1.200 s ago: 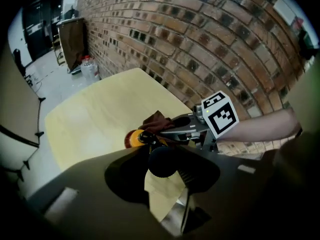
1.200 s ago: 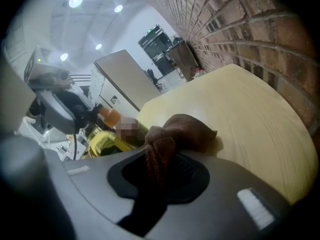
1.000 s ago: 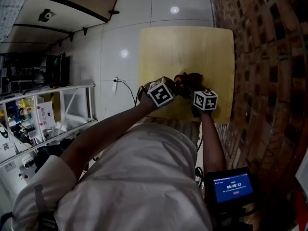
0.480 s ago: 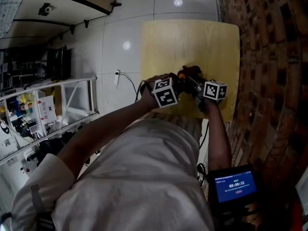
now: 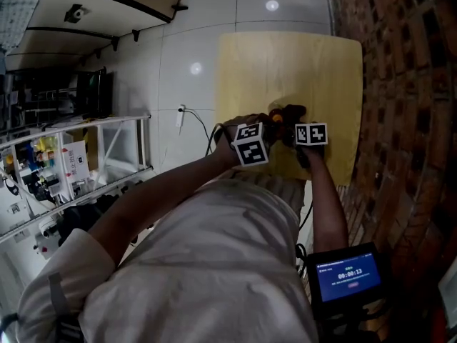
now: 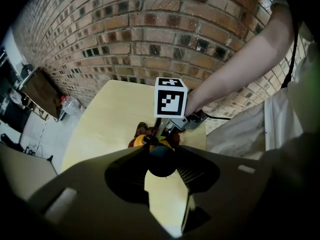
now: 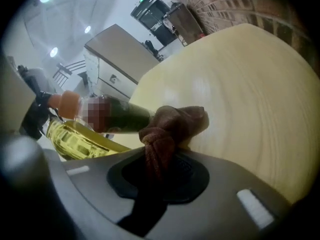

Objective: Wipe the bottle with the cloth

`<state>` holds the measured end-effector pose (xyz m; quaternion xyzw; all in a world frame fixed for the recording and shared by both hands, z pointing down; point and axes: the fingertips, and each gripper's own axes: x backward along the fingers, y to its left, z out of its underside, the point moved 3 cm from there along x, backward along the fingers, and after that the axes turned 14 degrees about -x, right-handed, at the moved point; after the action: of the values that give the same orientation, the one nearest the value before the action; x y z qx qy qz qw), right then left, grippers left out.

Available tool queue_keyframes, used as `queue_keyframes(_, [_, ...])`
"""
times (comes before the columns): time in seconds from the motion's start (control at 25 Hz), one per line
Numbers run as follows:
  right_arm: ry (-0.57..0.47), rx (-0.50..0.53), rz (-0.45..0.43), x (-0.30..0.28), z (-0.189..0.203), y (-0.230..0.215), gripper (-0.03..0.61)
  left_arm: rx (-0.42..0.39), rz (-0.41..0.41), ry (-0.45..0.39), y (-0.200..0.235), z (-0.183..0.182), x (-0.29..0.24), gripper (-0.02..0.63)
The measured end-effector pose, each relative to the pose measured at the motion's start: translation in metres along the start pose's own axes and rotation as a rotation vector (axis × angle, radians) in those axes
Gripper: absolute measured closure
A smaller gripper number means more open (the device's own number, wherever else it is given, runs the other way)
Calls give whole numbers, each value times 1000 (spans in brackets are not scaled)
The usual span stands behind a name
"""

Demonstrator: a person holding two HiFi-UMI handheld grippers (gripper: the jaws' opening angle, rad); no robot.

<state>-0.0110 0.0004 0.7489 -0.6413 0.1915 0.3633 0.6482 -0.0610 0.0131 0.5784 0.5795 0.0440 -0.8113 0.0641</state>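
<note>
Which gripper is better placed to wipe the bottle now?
Right: the right gripper is shut on the cloth, close by the bottle; the left gripper only holds the bottle.

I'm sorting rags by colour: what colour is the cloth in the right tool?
Brown. The cloth shows best in the right gripper view.

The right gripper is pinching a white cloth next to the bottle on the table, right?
No. The right gripper is pinching a brown cloth, not a white one, next to the bottle on the table; the right gripper view shows it.
</note>
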Motion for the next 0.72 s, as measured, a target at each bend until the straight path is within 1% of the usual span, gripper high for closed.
queue_keyframes(0.08, [-7, 47, 40, 4, -1, -2, 514, -18, -2, 9, -1, 1, -1, 439])
queue_keyframes(0.12, [-27, 45, 52, 9, -3, -4, 514, -31, -4, 16, -2, 1, -2, 439])
queue_keyframes(0.2, [-98, -22, 48, 21, -10, -12, 514, -68, -9, 33, -3, 4, -2, 437])
queue_keyframes(0.28, [-177, -103, 25, 32, -17, -19, 514, -116, -23, 60, -4, 10, -3, 439])
queue_keyframes(0.32, [-207, -128, 14, 37, -19, -21, 514, -143, -33, 78, -5, 14, -3, 439])
queue_keyframes(0.44, [-255, -159, -11, 53, -16, -22, 514, -227, -61, 131, -11, 21, -3, 439])
queue_keyframes(0.48, [-261, -166, -19, 57, -9, -21, 514, -241, -64, 140, -16, 23, -3, 439])
queue_keyframes(0.52, [-263, -171, -26, 59, -2, -19, 514, -242, -61, 144, -20, 26, -3, 439])
queue_keyframes(0.6, [-267, -170, -39, 57, 11, -14, 514, -215, -51, 138, -24, 33, -5, 437])
queue_keyframes(0.72, [-287, -153, -50, 50, 6, -8, 514, -191, -66, 130, -12, 38, -7, 437])
